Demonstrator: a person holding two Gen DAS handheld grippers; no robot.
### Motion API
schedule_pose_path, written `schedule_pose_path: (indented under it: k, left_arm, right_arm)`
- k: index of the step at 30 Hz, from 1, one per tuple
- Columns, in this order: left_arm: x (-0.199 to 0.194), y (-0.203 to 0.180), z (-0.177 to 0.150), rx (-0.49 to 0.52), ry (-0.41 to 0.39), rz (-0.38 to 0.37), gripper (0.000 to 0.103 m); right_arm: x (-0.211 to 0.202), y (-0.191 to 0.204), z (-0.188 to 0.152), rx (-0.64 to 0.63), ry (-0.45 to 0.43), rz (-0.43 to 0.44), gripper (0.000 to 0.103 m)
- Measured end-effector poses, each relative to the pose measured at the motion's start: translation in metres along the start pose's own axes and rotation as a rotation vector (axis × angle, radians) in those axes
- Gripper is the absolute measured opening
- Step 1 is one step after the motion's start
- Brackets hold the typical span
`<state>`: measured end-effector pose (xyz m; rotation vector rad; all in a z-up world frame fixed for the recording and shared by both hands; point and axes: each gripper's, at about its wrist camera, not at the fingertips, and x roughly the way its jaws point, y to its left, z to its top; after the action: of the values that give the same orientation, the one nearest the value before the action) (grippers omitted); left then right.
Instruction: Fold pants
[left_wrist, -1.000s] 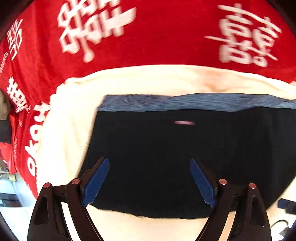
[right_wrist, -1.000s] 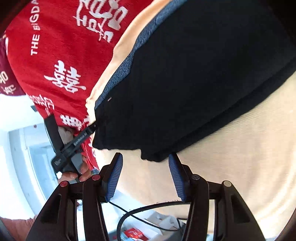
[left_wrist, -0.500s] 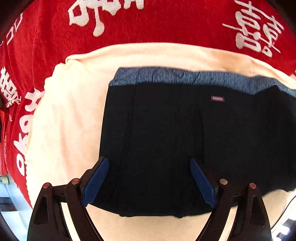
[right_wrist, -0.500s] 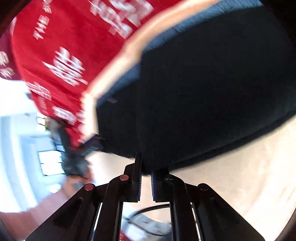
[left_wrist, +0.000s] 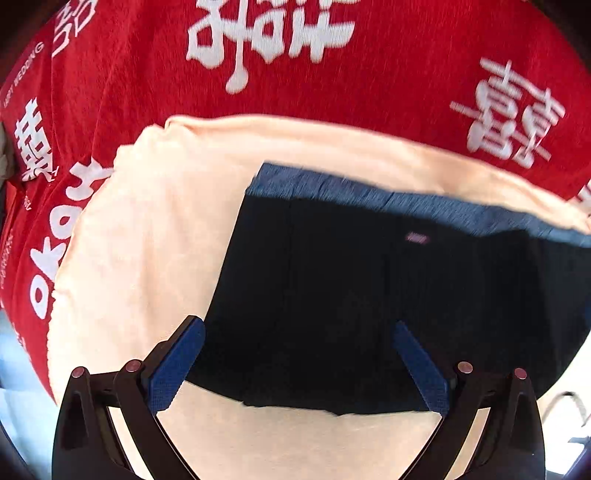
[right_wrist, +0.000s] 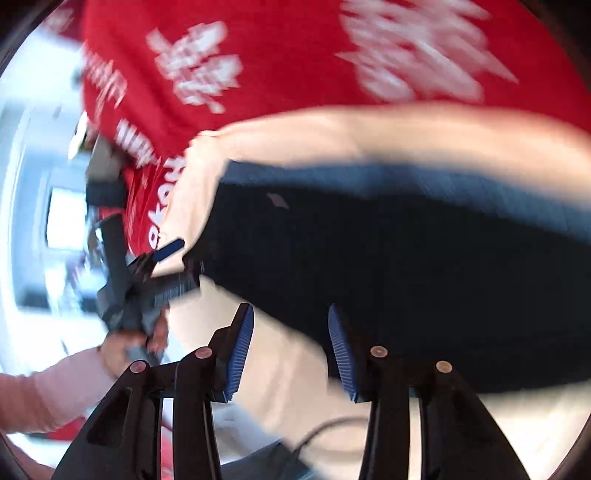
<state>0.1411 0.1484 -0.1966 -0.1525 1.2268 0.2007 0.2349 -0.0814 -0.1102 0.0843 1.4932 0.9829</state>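
Just one pants (left_wrist: 388, 295) – two hand-held grippers, parted

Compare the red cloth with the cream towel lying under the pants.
The red cloth carries white printed characters; the cream towel is plain. The red cloth lies at the bottom and reaches well past the towel's edges, while the cream towel sits on top of it and directly bears the black pants. Both are spread out flat as layers beneath the pants.

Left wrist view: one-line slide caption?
Open left hand-held gripper poised over the near edge of folded dark pants lying on a cream cloth.
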Motion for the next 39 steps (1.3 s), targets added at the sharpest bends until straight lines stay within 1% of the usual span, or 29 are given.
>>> schedule_pose_path:
  k: [2, 4, 5, 8, 11, 13, 15, 16, 17, 18, 19, 21, 23, 24, 26, 27, 28, 29, 30, 32, 33, 34, 36, 37, 39]
  left_arm:
    - [0.003, -0.001, -0.001, -0.024, 0.013, -0.028, 0.103]
    - [0.015, -0.001, -0.007, -0.043, 0.041, -0.025, 0.103]
    - [0.015, -0.009, -0.013, -0.047, 0.046, -0.021, 0.103]
    - [0.015, -0.017, -0.026, -0.031, 0.028, 0.003, 0.103]
    - [0.016, -0.022, -0.032, -0.013, 0.004, 0.021, 0.103]
    - [0.016, -0.02, -0.034, -0.033, -0.008, 0.005, 0.103]
    - [0.014, -0.017, -0.036, -0.057, -0.016, -0.01, 0.103]
    - [0.015, -0.016, -0.037, -0.065, -0.019, -0.012, 0.103]
    - [0.015, -0.015, -0.037, -0.069, -0.022, -0.011, 0.103]
    - [0.015, -0.015, -0.036, -0.072, -0.023, -0.009, 0.103]
    - [0.014, -0.015, -0.035, -0.079, -0.023, -0.012, 0.103]
    - [0.01, -0.009, -0.033, -0.123, -0.022, -0.026, 0.103]
    - [0.008, -0.001, -0.032, -0.169, -0.023, -0.036, 0.103]
    - [0.01, 0.002, -0.031, -0.176, -0.018, -0.024, 0.103]
    - [0.017, 0.004, -0.031, -0.157, 0.004, 0.012, 0.103]
    - [0.019, 0.004, -0.032, -0.142, 0.011, 0.027, 0.103]
    - [0.018, 0.005, -0.031, -0.134, 0.013, 0.025, 0.103]
    - [0.014, 0.006, -0.03, -0.128, 0.012, 0.029, 0.103]
    - [0.011, 0.006, -0.029, -0.12, 0.01, 0.035, 0.103]
    - [0.003, 0.008, -0.026, -0.107, 0.003, 0.043, 0.103]
    - [-0.002, 0.007, -0.025, -0.105, -0.003, 0.042, 0.103]
    - [-0.006, 0.006, -0.023, -0.103, -0.009, 0.039, 0.103]
    - [-0.011, 0.001, -0.016, -0.095, -0.016, 0.025, 0.103]
    - [-0.012, -0.006, -0.012, -0.084, -0.017, 0.018, 0.103]
    - [-0.008, -0.019, -0.004, -0.055, -0.019, 0.009, 0.103]
  right_arm:
    - [0.032, 0.019, 0.048, -0.092, 0.047, 0.003, 0.046]
    - [0.059, 0.039, 0.075, -0.158, 0.092, -0.012, 0.047]
    - [0.072, 0.048, 0.087, -0.196, 0.106, -0.027, 0.046]
    - [0.111, 0.07, 0.113, -0.292, 0.159, -0.064, 0.047]
    - [0.155, 0.085, 0.134, -0.377, 0.232, -0.107, 0.047]
    - [0.179, 0.085, 0.139, -0.4, 0.278, -0.142, 0.047]
    - [0.195, 0.082, 0.141, -0.389, 0.317, -0.143, 0.045]
    - [0.197, 0.082, 0.142, -0.366, 0.326, -0.114, 0.03]
    - [0.196, 0.085, 0.143, -0.358, 0.331, -0.092, 0.02]
    - [0.193, 0.091, 0.142, -0.387, 0.324, -0.104, 0.011]
    - [0.191, 0.098, 0.141, -0.421, 0.326, -0.105, 0.005]
    - [0.192, 0.107, 0.142, -0.446, 0.342, -0.11, 0.005]
    - [0.198, 0.109, 0.147, -0.428, 0.329, -0.112, 0.005]
    - [0.202, 0.108, 0.149, -0.409, 0.319, -0.114, 0.005]
    - [0.21, 0.104, 0.149, -0.363, 0.286, -0.128, 0.004]
    - [0.209, 0.104, 0.149, -0.337, 0.268, -0.13, 0.007]
    - [0.203, 0.104, 0.148, -0.305, 0.247, -0.132, 0.008]
    - [0.198, 0.108, 0.147, -0.293, 0.232, -0.136, 0.008]
    - [0.186, 0.106, 0.143, -0.288, 0.211, -0.137, 0.011]
    - [0.154, 0.095, 0.131, -0.277, 0.159, -0.15, 0.021]
    - [0.141, 0.089, 0.126, -0.266, 0.133, -0.159, 0.033]
    - [0.118, 0.076, 0.114, -0.243, 0.095, -0.179, 0.045]
    - [0.085, 0.052, 0.096, -0.191, 0.038, -0.222, 0.046]
    - [0.065, 0.032, 0.083, -0.142, 0.009, -0.249, 0.046]
    - [0.038, -0.003, 0.064, -0.054, -0.028, -0.285, 0.046]
